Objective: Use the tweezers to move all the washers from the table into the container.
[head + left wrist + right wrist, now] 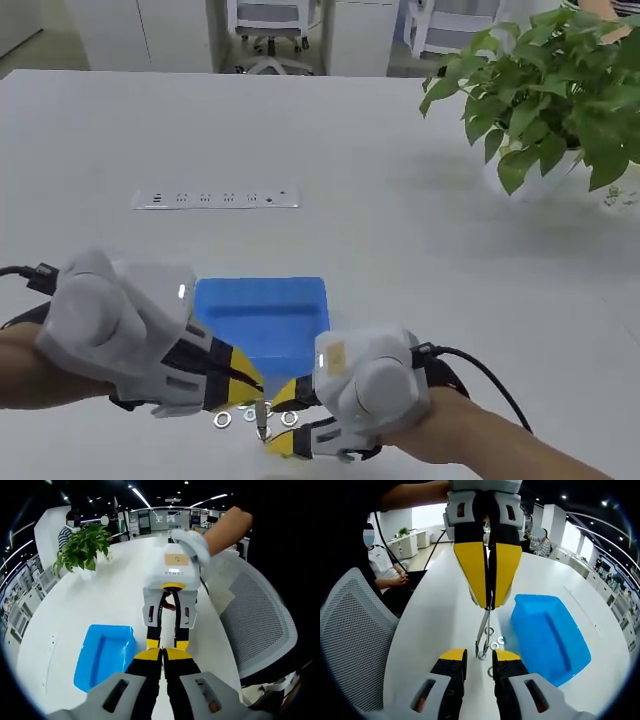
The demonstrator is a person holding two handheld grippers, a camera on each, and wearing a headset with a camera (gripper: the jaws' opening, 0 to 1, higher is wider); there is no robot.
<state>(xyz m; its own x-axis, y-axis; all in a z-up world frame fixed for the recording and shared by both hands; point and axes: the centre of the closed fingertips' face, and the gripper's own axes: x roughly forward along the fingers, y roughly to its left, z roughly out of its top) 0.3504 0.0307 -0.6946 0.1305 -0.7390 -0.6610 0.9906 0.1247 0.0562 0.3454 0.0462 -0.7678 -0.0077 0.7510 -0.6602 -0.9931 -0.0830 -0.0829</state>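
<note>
Tweezers point(484, 630), slim metal, pinched by left gripper point(487, 600) jaws; right gripper point(479, 656) jaws spread; ring washers point(500, 640).

I count four washers point(490, 629) for certain on the tabletop point(400, 200), maybe a fifth by the tips. One pair of tweezers point(483, 632). One blue container point(262, 310). One potted plant point(545, 90). One power strip point(215, 199).

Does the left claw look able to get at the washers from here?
Probably yes. The left claw grips the tweezers, whose tips are down right beside the washers, with nothing between. The right claw flanks the tips without covering the washers.
</note>
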